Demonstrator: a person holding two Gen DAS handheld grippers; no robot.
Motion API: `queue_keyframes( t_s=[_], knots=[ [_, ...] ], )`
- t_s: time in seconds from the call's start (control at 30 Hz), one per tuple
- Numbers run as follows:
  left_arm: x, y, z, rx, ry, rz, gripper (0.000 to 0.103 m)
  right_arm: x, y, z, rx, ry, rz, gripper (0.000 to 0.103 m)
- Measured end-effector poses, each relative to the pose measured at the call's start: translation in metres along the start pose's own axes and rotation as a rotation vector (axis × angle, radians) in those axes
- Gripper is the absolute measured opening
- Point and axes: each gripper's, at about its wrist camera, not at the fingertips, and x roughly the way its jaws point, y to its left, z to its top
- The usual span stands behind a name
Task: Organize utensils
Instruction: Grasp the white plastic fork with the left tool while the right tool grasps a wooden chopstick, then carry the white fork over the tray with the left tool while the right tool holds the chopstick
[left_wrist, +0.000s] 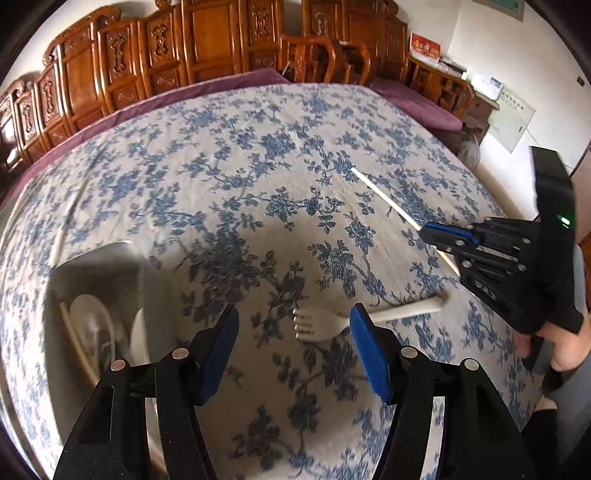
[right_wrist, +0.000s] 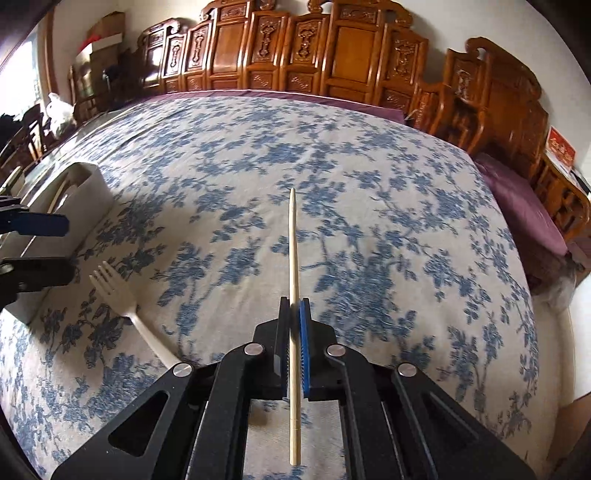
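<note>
One pale, slender chopstick (right_wrist: 293, 258), tip tapered.

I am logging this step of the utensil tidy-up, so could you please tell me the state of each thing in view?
Right gripper: shut on the chopstick.
Chopstick: clamped between the pads, pointing away over the tablecloth.
Left gripper: open, holding nothing, above the fork.
Fork: flat on the tablecloth, not gripped.
White container: upright on the table, utensils inside.
Tablecloth: spread over the table.
</note>
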Motion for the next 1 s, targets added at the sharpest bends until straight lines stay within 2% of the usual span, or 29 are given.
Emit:
queue_keyframes(
  t_s=[0.07, 0.13, 0.27, 0.33, 0.4, 0.6, 1.0],
  knots=[
    [0.015, -0.001, 0.005, -0.013, 0.043, -0.026, 0.050, 0.000, -0.002, -0.001, 0.000, -0.003, -0.007, 0.006],
    [0.027, 0.001, 0.006, -0.030, 0.079, -0.036, 0.038, -0.001, -0.002, -0.001, -0.001, -0.006, -0.005, 0.006],
    [0.039, 0.005, 0.005, -0.056, 0.120, -0.059, 0.031, -0.006, -0.002, 0.000, 0.000, -0.022, -0.009, 0.006],
    [0.043, 0.007, 0.003, -0.071, 0.142, -0.071, 0.018, -0.008, -0.003, 0.000, 0.002, -0.029, -0.011, 0.006],
    [0.043, 0.008, 0.000, -0.078, 0.153, -0.086, 0.013, -0.009, -0.004, 0.000, 0.006, -0.034, -0.013, 0.006],
    [0.021, 0.007, -0.011, -0.073, 0.103, -0.077, 0.008, -0.012, -0.004, 0.000, 0.014, -0.042, -0.027, 0.006],
    [-0.045, 0.028, -0.014, -0.122, -0.063, 0.020, 0.001, -0.033, 0.020, 0.001, 0.025, -0.069, -0.008, 0.006]
  ],
)
